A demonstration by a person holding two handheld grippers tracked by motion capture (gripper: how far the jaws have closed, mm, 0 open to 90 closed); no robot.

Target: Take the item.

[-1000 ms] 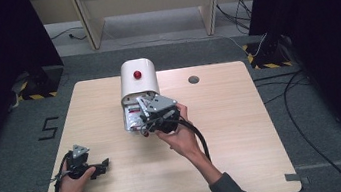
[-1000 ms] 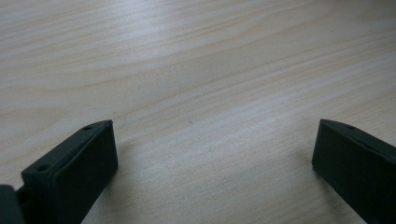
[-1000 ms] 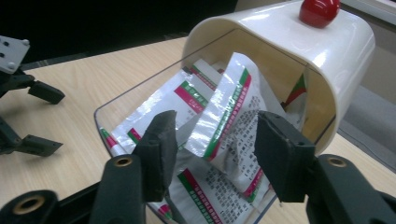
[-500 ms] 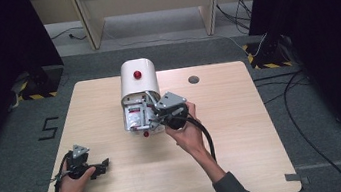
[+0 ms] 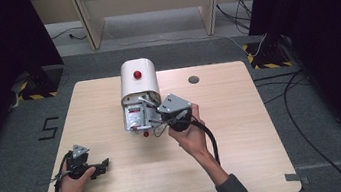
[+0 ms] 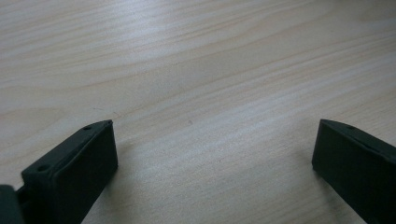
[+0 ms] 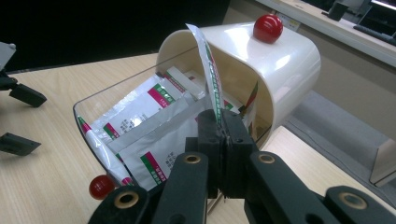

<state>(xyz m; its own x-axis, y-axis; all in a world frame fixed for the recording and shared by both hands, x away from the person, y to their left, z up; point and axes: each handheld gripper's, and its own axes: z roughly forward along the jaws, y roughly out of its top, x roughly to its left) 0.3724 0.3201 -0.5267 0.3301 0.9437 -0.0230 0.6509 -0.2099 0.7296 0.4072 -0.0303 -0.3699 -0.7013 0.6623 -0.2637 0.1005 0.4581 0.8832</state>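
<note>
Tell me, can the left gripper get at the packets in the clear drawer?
Probably yes: the left gripper rests open on bare table, but the right gripper, pinching one packet, crowds the drawer.

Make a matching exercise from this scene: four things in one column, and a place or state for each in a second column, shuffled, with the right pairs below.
Things:
1. right gripper
2. left gripper
3. red knob
4. clear drawer

Places or states:
A. on top of the white cover
B. open over bare table, nothing between its fingers
C. pulled out, full of sachets
D. shut on the edge of one upright sachet

Pairs: 1-D, 2-B, 3-A, 4-C
</note>
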